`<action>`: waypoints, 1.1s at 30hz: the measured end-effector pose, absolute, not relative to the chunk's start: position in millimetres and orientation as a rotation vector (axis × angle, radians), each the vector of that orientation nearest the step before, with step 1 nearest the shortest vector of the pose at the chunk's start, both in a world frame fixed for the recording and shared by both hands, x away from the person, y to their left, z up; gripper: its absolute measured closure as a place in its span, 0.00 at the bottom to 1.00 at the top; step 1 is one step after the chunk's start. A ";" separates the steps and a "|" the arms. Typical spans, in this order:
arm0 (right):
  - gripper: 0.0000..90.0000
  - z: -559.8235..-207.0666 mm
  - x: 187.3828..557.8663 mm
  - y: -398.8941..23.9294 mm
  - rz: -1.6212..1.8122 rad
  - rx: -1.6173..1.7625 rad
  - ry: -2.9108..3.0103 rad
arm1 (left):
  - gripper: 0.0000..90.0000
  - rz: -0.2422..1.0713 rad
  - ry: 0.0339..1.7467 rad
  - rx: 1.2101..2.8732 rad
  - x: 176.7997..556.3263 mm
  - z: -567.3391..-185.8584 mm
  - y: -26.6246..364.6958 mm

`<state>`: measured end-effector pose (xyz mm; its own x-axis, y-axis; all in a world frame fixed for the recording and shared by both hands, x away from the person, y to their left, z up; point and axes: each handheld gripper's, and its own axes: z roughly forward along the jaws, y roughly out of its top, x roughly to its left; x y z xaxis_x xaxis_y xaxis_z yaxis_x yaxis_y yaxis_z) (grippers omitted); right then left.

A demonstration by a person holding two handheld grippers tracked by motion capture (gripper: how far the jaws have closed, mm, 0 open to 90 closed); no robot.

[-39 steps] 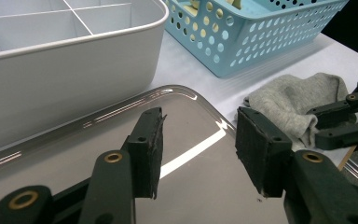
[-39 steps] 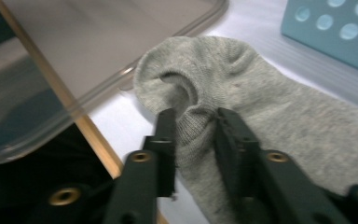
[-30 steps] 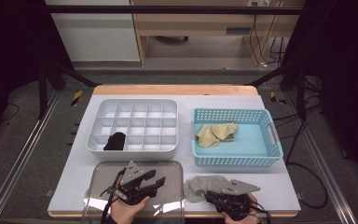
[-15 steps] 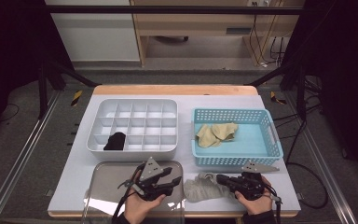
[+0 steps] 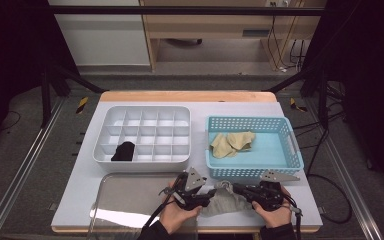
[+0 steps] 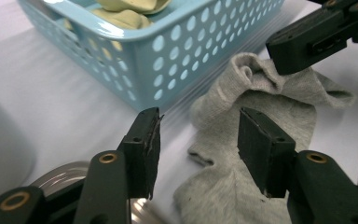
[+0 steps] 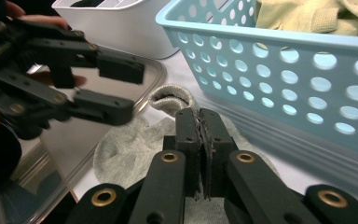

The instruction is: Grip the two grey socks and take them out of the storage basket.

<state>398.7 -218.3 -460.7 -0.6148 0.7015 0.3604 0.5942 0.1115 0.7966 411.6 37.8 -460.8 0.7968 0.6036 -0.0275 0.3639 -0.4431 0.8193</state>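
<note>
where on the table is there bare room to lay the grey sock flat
Bare white tabletop runs left of the white compartment tray, and a strip lies behind the perforated blue plastic basket. The clear lid at front left is flat and bare too. It is crowded at front centre, where both grippers meet over the grey sock.
</note>
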 end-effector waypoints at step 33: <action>0.97 -443.8 386.7 -198.8 1.582 1.299 2.317 | 0.98 0.201 0.736 2.056 373.4 -446.7 60.8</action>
